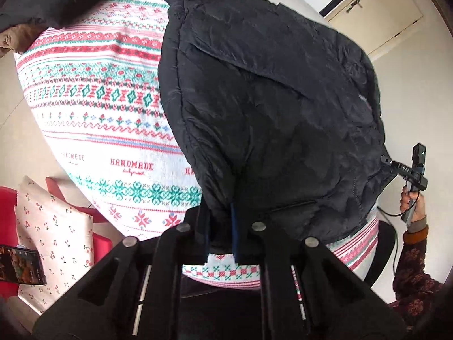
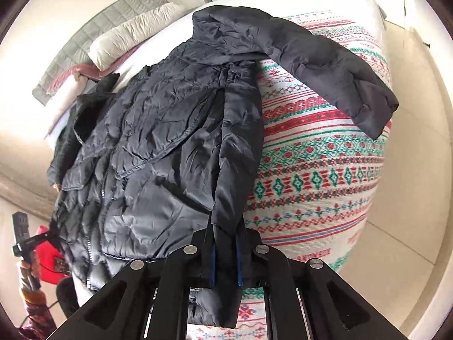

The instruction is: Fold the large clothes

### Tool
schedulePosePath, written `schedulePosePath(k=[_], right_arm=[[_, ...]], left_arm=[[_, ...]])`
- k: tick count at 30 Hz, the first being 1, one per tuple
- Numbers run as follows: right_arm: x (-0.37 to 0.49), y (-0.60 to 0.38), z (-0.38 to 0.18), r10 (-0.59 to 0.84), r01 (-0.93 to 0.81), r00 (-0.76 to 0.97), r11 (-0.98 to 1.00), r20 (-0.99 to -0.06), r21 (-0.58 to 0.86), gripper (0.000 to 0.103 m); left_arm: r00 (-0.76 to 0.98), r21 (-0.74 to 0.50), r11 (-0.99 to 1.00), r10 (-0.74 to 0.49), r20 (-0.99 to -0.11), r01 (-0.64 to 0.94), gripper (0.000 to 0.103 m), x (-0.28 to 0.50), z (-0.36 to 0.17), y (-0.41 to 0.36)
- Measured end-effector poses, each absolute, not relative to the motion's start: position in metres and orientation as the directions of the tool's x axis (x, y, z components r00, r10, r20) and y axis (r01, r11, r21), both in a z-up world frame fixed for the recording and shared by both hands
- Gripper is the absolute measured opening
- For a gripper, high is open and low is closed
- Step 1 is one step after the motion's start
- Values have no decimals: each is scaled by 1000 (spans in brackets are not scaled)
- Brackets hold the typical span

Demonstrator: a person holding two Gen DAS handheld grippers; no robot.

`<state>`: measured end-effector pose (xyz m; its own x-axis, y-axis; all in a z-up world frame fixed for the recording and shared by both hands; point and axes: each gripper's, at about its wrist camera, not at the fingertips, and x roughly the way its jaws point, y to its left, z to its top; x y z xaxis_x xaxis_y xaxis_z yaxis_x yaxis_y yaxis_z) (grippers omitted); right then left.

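Note:
A dark puffer jacket [image 1: 269,99] lies spread on a bed covered by a red, green and white patterned blanket [image 1: 99,99]. In the left wrist view my left gripper [image 1: 220,226] is shut on the jacket's near hem corner, with dark cloth between the blue pads. In the right wrist view the jacket [image 2: 155,141] shows its zip front, one sleeve [image 2: 339,70] flung out to the right over the blanket [image 2: 311,170]. My right gripper [image 2: 226,257] is shut on a long dark fold at the jacket's near edge. A hand [image 1: 413,201] holds the right tool at the jacket's far side.
A cherry-print cushion [image 1: 53,226] rests on a red seat beside the bed, with a phone [image 1: 19,263] at the left edge. Pillows and a grey quilt [image 2: 113,36] are stacked at the head of the bed. A cabinet door [image 1: 376,8] and pale floor tiles surround the bed.

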<state>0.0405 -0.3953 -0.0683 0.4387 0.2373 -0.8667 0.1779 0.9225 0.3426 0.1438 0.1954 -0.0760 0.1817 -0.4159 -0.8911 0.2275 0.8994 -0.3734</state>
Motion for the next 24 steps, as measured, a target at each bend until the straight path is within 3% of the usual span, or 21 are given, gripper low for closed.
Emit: schedulePosePath(k=[4, 5, 6, 7, 8, 9, 10, 11, 15, 24], right_arm=[[47, -381, -86, 195, 154, 399, 949, -896, 276, 17], [47, -382, -83, 198, 158, 409, 946, -890, 283, 21], [47, -382, -77, 189, 159, 428, 947, -884, 279, 23], [45, -382, -70, 162, 158, 452, 953, -877, 257, 32], [41, -383, -61, 126, 158, 481, 961, -867, 227, 51], [37, -386, -51, 90, 162, 519, 966, -850, 201, 63], [32, -390, -42, 52, 174, 559, 968, -827, 179, 80], [29, -395, -32, 7, 196, 596, 968, -803, 154, 85], [35, -413, -25, -111, 254, 637, 964, -763, 73, 87], [123, -450, -87, -321, 259, 497, 942, -806, -215, 84]], left_arm=[[194, -280, 932, -326, -925, 230, 29, 138, -91, 187], [228, -247, 943, -297, -927, 221, 35, 137, -83, 187], [273, -206, 954, -262, -926, 218, 47, 136, -73, 187], [323, -160, 962, -227, -919, 219, 55, 133, -62, 186], [368, -122, 968, -198, -909, 220, 70, 133, -53, 184], [407, -96, 971, -180, -896, 217, 78, 137, -41, 182], [440, -83, 975, -169, -882, 208, 79, 138, -31, 181], [460, -83, 977, -167, -872, 196, 80, 143, -24, 182], [501, -144, 973, -216, -838, 179, 81, 166, -9, 163], [482, -229, 925, -356, -801, 304, 81, 220, 2, 40]])
